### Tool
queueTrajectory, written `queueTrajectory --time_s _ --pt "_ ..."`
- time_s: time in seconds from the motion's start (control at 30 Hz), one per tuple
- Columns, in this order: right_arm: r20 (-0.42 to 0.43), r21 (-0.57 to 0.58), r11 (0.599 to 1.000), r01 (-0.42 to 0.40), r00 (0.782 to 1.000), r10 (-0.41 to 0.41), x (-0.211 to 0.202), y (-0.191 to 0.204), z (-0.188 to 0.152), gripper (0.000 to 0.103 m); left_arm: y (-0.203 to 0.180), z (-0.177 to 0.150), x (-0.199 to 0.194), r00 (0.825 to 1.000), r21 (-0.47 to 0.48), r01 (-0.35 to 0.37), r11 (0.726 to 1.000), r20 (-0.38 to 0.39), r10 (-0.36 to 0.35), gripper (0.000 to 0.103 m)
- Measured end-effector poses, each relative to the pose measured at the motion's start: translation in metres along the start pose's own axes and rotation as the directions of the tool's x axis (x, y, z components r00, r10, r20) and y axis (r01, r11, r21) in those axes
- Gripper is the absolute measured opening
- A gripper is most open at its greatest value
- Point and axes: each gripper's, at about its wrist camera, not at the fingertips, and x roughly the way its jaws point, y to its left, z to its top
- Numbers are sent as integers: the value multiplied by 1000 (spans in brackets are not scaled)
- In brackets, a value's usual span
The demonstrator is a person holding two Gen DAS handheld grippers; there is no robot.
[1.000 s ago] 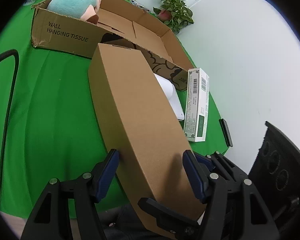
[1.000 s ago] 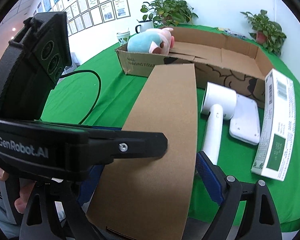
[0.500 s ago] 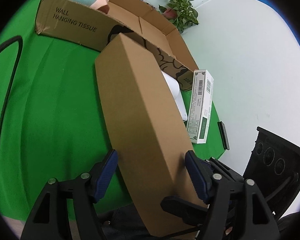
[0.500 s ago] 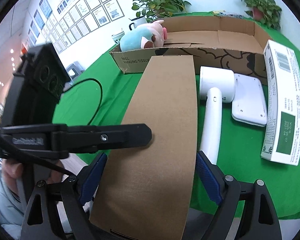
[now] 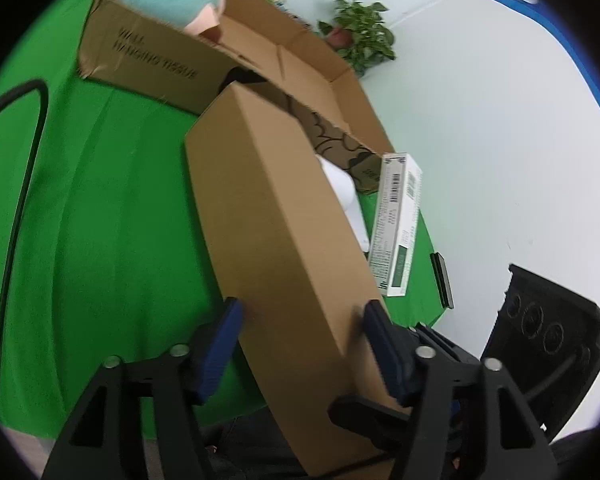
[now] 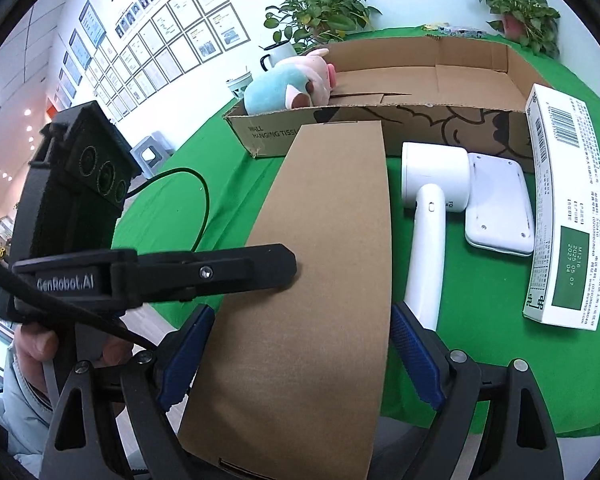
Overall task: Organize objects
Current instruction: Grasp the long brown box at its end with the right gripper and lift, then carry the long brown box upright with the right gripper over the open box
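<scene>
A long brown cardboard box [image 5: 276, 220] [image 6: 332, 220] hangs between both grippers, its near end past the table's front edge and its far end at the front wall of the open carton [image 5: 152, 64] [image 6: 440, 80]. My left gripper [image 5: 300, 332] is shut on the box, a blue pad against each side. One of its black fingers [image 6: 240, 268] lies across the box's top face in the right wrist view. My right gripper [image 6: 300, 344] is shut across the box's width. A plush toy [image 6: 284, 88] lies in the carton's left end.
On the green cloth right of the box lie a white handheld device [image 6: 428, 208], a flat white device [image 6: 496, 204] and a white-and-green carton [image 6: 560, 208]. A black cable [image 6: 196, 208] loops on the left. A thin black object [image 5: 442, 280] sits at the table's right edge.
The box's far end has swung up to the carton's front wall. The left pads stand slightly wider than a second ago. Both views have rolled a little.
</scene>
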Motion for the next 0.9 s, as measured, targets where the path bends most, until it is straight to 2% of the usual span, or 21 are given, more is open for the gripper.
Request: queueTrajectory --time_s 0.03,0.07,0.13,0.27,0.37,0.4,0.47,0.67,0.9 --pt "-4 9 1000 -12 1000 12 0 -1 -1 86 4 0 1 1000 -24 -2 1000 -5 2 79" --pt "-6 12 1000 -17 1000 17 0 -2 -1 86 8 0 2 1000 -44 4 999 -10 -4 80" --pt "-7 19 999 -28 1000 28 -1 -3 -2 86 13 -1 5 999 -74 33 997 -21 -35 81" --pt "-23 60 994 -88 996 89 0 -6 -3 86 13 -3 6 998 -72 49 996 -34 -51 81" --pt "-31 45 991 -128 991 129 2 2 -2 86 11 -5 12 995 -70 69 995 -71 -74 81" --pt "-32 34 991 -130 991 131 2 5 -3 86 8 -6 14 995 -61 55 997 -81 -60 82" --pt "-33 16 993 -113 993 114 3 10 -3 86 8 -6 12 996 -57 52 997 -65 -56 82" --pt "-23 2 996 -86 996 86 2 14 0 81 7 -1 -3 998 -45 53 998 -20 -54 73" --pt "16 -27 999 -33 999 34 -9 18 10 78 -20 12 -19 999 43 28 999 21 -29 67"
